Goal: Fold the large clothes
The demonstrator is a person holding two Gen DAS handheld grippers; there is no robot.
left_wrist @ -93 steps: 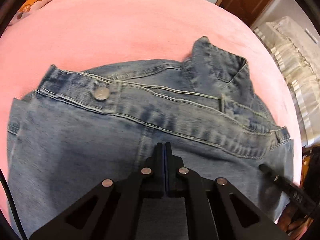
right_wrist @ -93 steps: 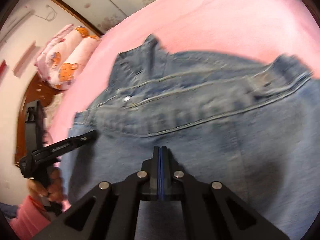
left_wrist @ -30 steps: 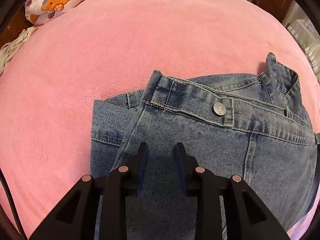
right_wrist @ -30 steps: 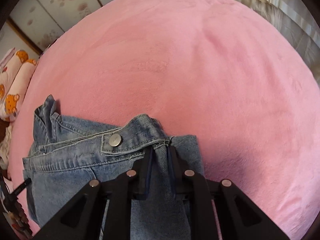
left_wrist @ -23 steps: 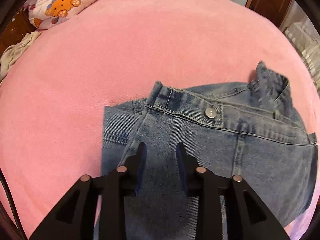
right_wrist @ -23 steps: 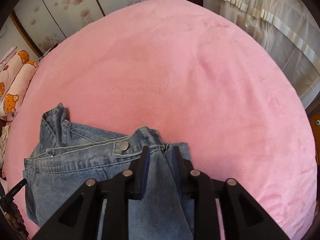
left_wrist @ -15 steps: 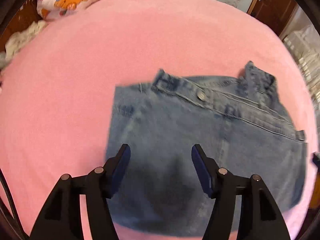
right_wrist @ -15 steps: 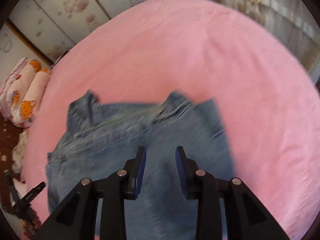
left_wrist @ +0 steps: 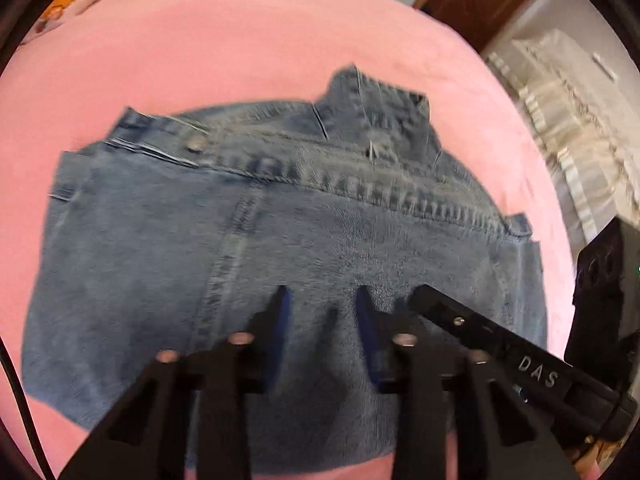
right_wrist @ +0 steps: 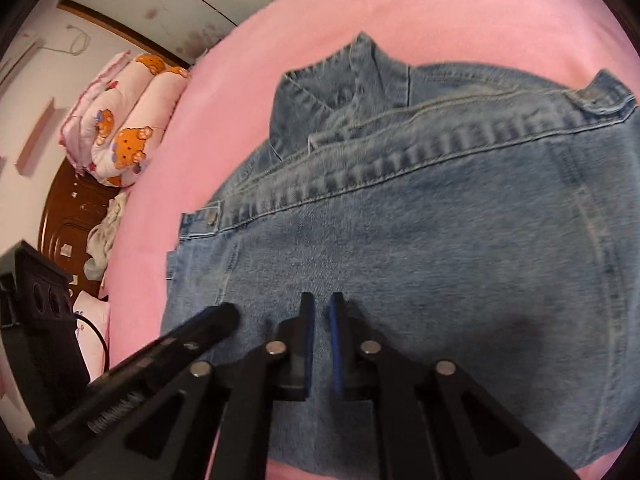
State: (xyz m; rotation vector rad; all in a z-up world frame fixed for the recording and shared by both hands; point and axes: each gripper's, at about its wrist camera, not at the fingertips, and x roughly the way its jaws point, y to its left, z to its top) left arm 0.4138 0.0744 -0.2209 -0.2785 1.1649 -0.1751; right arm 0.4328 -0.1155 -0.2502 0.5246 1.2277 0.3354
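Now the folded denim jacket lies flat on the pink bed, so both tongs hover empty: left tongs and right tongs are closing, pinching no cloth.

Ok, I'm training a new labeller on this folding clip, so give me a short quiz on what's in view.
1. True or false: the garment lies on a green cover.
2. In the right wrist view, what lies at the far left, beside the cover? A: bear-print bedding. B: a laptop. C: books.
3. Fill in: the garment is made of blue ___.
Key: 1 false, the cover is pink. 2 A, the bear-print bedding. 3 denim.
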